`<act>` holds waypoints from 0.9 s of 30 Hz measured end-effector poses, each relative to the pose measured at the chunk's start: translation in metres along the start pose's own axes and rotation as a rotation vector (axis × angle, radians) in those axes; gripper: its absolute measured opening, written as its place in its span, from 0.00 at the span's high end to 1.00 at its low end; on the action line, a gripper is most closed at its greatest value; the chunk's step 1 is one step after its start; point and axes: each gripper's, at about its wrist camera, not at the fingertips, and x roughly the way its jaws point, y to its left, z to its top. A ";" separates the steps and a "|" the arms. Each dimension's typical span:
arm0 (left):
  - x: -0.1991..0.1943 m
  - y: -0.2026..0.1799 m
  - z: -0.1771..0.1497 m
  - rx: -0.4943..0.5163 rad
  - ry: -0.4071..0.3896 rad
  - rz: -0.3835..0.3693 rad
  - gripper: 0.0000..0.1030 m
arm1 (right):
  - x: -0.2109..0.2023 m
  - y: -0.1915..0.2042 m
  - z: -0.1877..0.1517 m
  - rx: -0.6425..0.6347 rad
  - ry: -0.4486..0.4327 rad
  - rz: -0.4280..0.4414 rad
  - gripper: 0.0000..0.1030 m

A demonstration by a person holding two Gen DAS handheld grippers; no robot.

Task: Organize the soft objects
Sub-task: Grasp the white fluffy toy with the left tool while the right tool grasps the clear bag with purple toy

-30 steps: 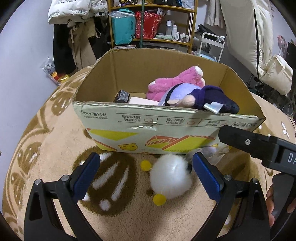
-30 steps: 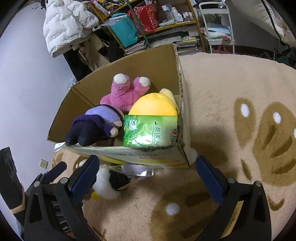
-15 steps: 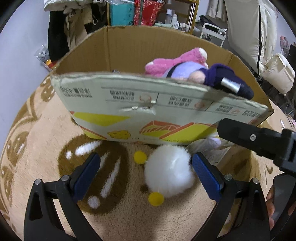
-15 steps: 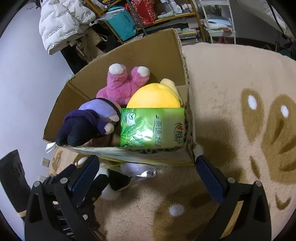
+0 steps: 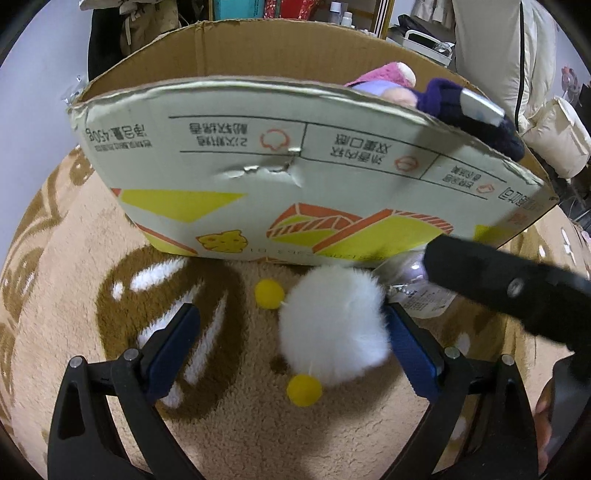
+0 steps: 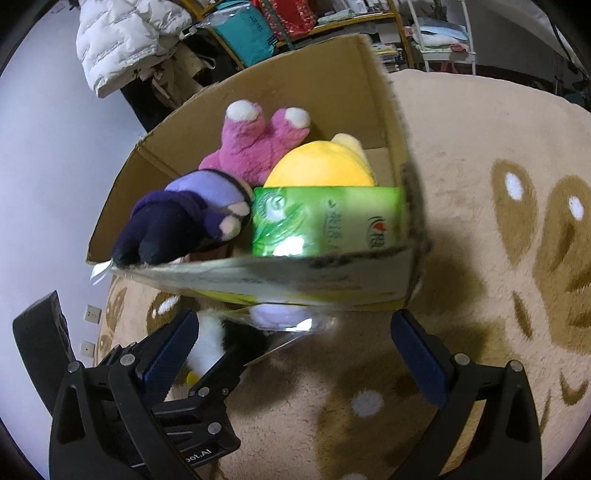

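A white fluffy plush (image 5: 332,325) with yellow feet lies on the rug against the cardboard box (image 5: 258,177). My left gripper (image 5: 291,332) is open around it; the plush touches the right pad, while the left pad stands apart. Beside the plush lies a clear plastic packet (image 5: 421,284) with something purple inside. My right gripper (image 6: 293,332) hangs open just above that packet (image 6: 284,317), and one of its fingers (image 5: 509,288) crosses the left wrist view. The box (image 6: 332,280) holds a pink plush (image 6: 255,144), a purple plush (image 6: 184,214), a yellow plush (image 6: 321,170) and a green tissue pack (image 6: 325,221).
A beige rug with brown paw prints (image 6: 517,221) covers the floor around the box. Shelves (image 6: 295,22) and a hanging white jacket (image 6: 125,40) stand behind it. White cushions (image 5: 554,136) lie at the far right. Part of a hand (image 5: 546,406) shows low right.
Both grippers have come lower and closer to the box front. The white plush now sits between the left fingers, against the right pad. The right gripper has closed in over the clear packet.
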 end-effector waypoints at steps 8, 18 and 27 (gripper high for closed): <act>0.000 0.010 -0.004 -0.041 -0.006 -0.040 0.17 | 0.013 0.009 -0.002 -0.030 0.020 -0.017 0.00; 0.002 0.010 -0.014 -0.024 -0.009 -0.068 0.27 | 0.024 0.016 -0.003 -0.035 0.034 -0.025 0.00; 0.008 0.001 -0.015 -0.018 -0.006 -0.095 0.46 | 0.020 -0.002 0.000 0.045 0.019 -0.044 0.00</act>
